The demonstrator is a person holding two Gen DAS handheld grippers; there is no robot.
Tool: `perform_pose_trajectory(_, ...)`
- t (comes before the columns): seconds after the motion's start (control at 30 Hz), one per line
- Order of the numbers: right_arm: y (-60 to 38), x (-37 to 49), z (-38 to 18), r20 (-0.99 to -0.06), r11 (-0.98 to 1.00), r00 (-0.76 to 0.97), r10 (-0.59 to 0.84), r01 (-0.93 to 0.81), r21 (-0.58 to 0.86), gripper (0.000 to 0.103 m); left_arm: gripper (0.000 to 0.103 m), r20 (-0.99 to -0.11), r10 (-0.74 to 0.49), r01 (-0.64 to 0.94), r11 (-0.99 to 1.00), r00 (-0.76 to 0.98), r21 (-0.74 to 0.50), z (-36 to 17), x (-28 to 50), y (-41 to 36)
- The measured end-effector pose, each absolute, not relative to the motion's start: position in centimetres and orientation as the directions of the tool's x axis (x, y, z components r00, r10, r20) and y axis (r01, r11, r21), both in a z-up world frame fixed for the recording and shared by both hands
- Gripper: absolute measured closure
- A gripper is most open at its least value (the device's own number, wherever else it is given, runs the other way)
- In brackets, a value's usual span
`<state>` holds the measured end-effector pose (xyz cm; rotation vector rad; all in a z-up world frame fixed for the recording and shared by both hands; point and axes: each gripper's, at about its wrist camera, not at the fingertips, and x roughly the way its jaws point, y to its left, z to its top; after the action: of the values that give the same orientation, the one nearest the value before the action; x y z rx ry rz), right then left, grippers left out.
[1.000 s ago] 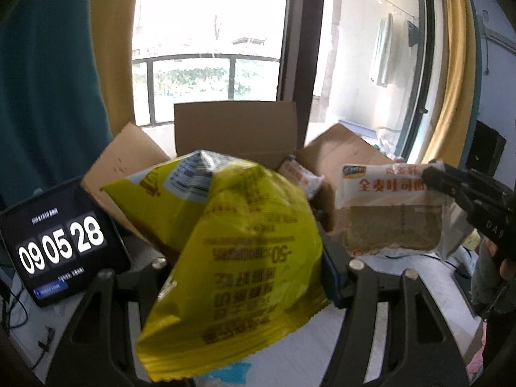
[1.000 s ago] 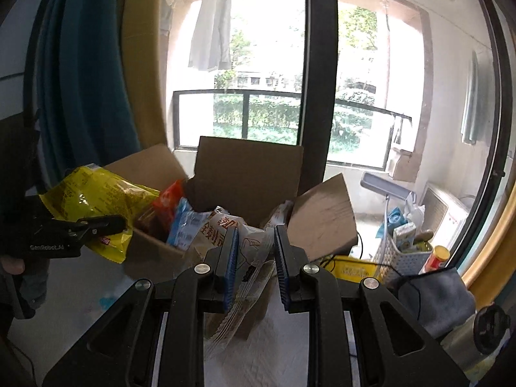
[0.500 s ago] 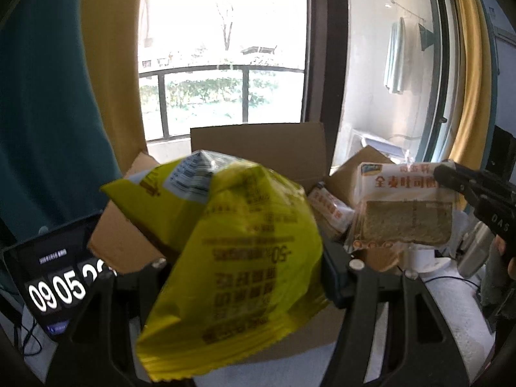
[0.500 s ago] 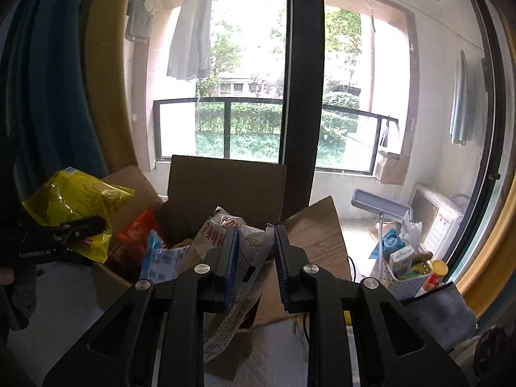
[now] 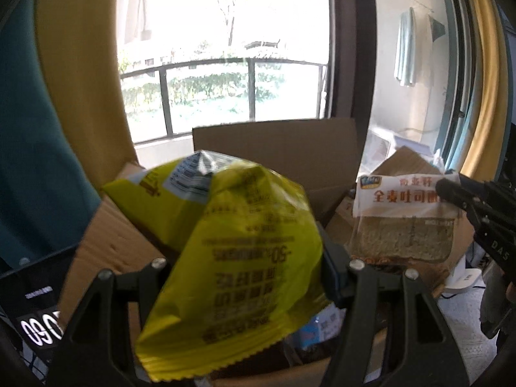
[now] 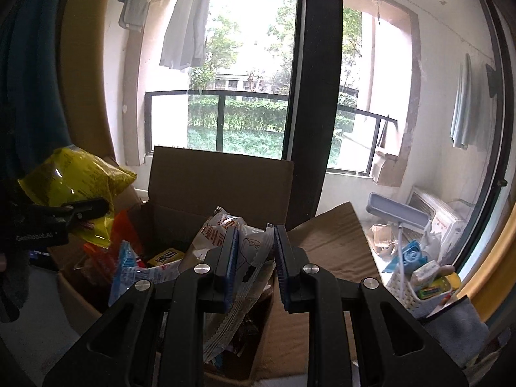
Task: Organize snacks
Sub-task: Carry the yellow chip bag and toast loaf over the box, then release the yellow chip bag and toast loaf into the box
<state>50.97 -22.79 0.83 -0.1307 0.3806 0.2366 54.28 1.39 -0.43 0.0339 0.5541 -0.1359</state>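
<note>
Left wrist view: one left gripper [image 5: 245, 267] pinches one yellow snack bag [image 5: 235, 258] at centre. At 3 o'clock, one right gripper [image 6: 253, 251] clamps one toast packet [image 5: 406, 216]. Both hang above one open cardboard box [image 6: 222, 180], four flaps spread outward, window just behind. Inside lie several loose packets [image 6: 129, 258], exact count unclear.

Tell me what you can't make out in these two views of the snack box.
- Left wrist view: the yellow chip bag covers most of the cardboard box, so its contents are hidden.
- Left wrist view: the clock display is cut off by the frame edge and a finger.
- Right wrist view: the bread packet hangs over the snacks beneath it.
- Right wrist view: basket items are too small to identify.
</note>
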Motion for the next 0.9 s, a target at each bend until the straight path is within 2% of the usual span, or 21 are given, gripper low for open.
perform_pose_trajectory(0.33,-21.8,53.8,-1.4,-0.402,0.965,0.895,0.190,-0.246,-0.090,0.079,0.038,-0.557,-0.088,0.124,0.992,0.826,0.028,-2.4,57.7,0.7)
perform_pose_trajectory(0.6,-21.4,55.2,-2.9,-0.415,0.969,0.892,0.178,-0.233,-0.085,0.079,0.036,-0.658,-0.069,0.162,0.983,0.750,0.081,-4.2,60.5,-0.9)
perform_pose_trajectory(0.73,-21.4,55.7,-4.0,-0.440,0.971,0.881,0.173,-0.228,-0.073,0.079,0.034,-0.699,-0.064,0.168,0.982,0.712,0.081,-4.7,61.3,-1.3)
perform_pose_trajectory(0.9,-21.1,56.0,-5.4,-0.513,0.967,0.836,0.194,-0.252,-0.045,0.079,0.030,-0.708,-0.079,0.144,0.989,0.702,0.033,-4.2,60.5,-1.2)
